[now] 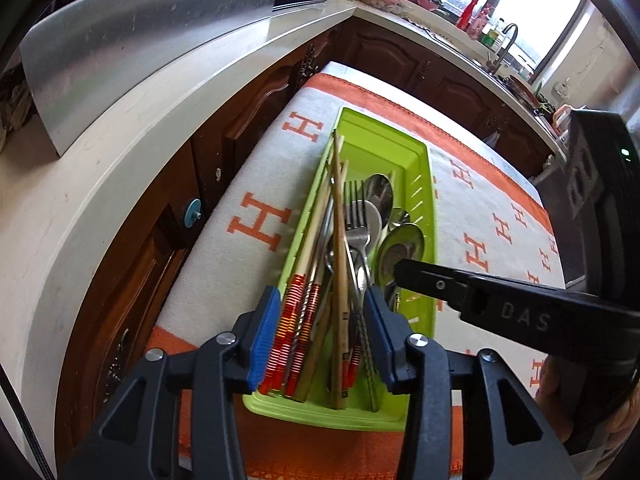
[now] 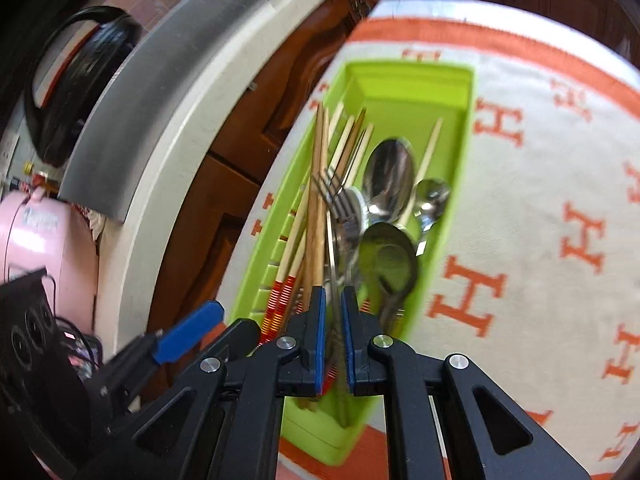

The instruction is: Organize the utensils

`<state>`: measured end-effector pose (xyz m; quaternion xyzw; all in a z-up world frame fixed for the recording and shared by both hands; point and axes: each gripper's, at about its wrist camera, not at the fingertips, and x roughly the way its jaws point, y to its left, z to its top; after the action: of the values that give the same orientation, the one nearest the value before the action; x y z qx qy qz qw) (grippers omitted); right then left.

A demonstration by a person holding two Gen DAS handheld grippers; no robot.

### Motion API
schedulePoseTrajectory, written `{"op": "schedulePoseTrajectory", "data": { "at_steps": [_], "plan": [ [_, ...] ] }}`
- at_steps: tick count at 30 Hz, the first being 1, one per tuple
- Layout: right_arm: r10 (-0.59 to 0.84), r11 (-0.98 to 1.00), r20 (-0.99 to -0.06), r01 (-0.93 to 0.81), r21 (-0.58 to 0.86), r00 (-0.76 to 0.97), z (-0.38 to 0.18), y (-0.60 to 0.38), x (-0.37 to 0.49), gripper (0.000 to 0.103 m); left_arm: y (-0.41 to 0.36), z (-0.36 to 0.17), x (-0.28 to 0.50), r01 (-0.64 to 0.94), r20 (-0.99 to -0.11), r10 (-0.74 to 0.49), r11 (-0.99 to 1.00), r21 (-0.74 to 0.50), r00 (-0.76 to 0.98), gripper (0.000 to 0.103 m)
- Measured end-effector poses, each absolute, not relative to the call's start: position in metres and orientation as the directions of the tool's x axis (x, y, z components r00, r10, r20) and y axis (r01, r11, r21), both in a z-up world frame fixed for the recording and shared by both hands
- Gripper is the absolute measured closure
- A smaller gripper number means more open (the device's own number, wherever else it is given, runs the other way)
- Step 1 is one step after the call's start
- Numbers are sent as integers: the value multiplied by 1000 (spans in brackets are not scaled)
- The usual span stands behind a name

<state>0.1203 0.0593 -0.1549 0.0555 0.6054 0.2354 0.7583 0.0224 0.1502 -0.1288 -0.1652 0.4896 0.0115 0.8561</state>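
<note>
cutlery fills the long lime-green plastic tray on the orange-lettered white cloth: chopsticks, forks, spoons. left gripper fingers apart over it; right gripper nearly together, clamping nothing.

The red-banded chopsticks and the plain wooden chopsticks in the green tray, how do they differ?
The red-banded chopsticks are pale with red and orange stripes at the handle end; the plain wooden chopsticks are darker brown, without stripes. The banded ones lie along the green tray's left wall; the plain ones cross nearer the middle. Both point lengthwise down the tray.
</note>
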Motion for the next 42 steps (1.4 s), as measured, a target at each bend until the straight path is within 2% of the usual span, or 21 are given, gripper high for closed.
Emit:
{"op": "schedulePoseTrajectory", "data": {
  "at_steps": [9,13,15,18,23,29,37,42],
  "plan": [
    [340,918,-886,-317,239,315,-123,-18,91,82,121,-112,10,-143,-825,-114,963,-230,554,18],
    [324,930,-878,-289,227,352,-112,-55,72,77,104,-105,6,-122,-829,-95,974,-192,551,11],
    [311,938,-871,-272,216,380,-106,-74,61,69,94,-103,3,-104,-830,-96,978,-182,549,9],
    [285,949,-863,-247,195,416,-99,-99,47,64,80,-102,0,-71,-837,-121,980,-187,534,2],
    [241,966,-857,-195,168,455,-88,-137,25,59,55,-101,-1,-5,-856,-131,988,-155,500,1],
    [185,982,-831,-127,139,525,-67,-181,3,45,21,-96,-5,45,-865,-135,991,-130,484,1],
    [154,988,-820,-69,139,552,-40,-223,-18,44,-8,-71,-2,42,-845,-101,995,-93,526,1],
    [141,989,-787,-51,138,601,-16,-234,-31,38,-26,-42,-2,47,-819,-83,997,-69,567,1]
  ]
}}
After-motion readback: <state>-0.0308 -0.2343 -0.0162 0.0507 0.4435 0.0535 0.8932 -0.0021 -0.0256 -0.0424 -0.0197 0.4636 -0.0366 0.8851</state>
